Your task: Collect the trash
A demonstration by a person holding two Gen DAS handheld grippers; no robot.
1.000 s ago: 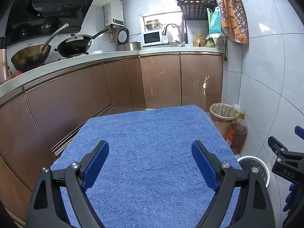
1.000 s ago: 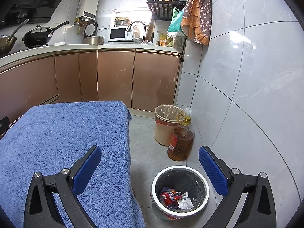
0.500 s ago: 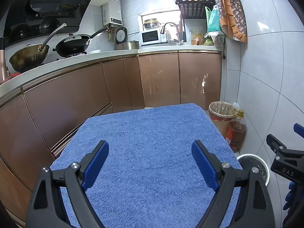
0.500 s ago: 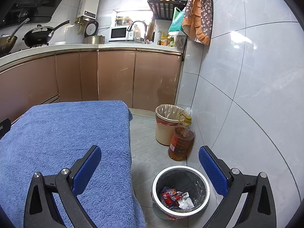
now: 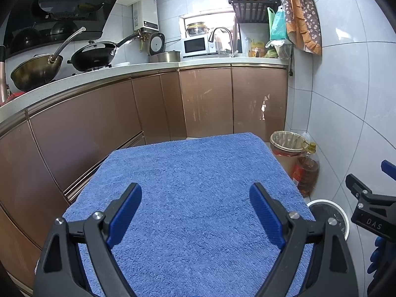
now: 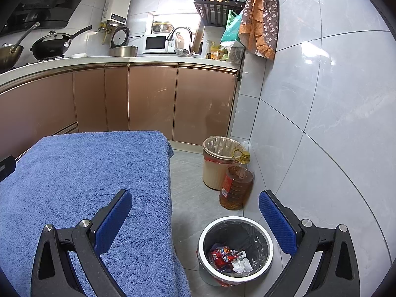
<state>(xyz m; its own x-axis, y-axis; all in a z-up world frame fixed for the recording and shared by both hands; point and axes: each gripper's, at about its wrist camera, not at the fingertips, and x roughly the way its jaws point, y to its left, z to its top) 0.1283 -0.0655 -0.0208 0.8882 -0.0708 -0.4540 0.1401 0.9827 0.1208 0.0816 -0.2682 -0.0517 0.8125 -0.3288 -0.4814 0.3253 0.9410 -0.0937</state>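
A small white-rimmed trash bin (image 6: 268, 252) with a dark liner stands on the floor right of the table; its rim also shows in the left wrist view (image 5: 345, 216). Red and white wrappers (image 6: 229, 259) lie inside it. My right gripper (image 6: 195, 210) is open and empty, high above the bin and the table's right edge. My left gripper (image 5: 195, 205) is open and empty above the blue towel (image 5: 193, 178) that covers the table. No trash shows on the towel. The right gripper also shows at the right edge of the left wrist view (image 5: 371, 212).
A beige bin with a plastic liner (image 6: 217, 163) and a bottle of oil (image 6: 236, 185) stand on the floor by the tiled wall (image 6: 321, 123). Brown cabinets (image 5: 148, 109) run along the left and back. Pans (image 5: 91, 54) sit on the stove.
Both views have shifted very slightly; the grippers stay open and empty. Nothing else moved.
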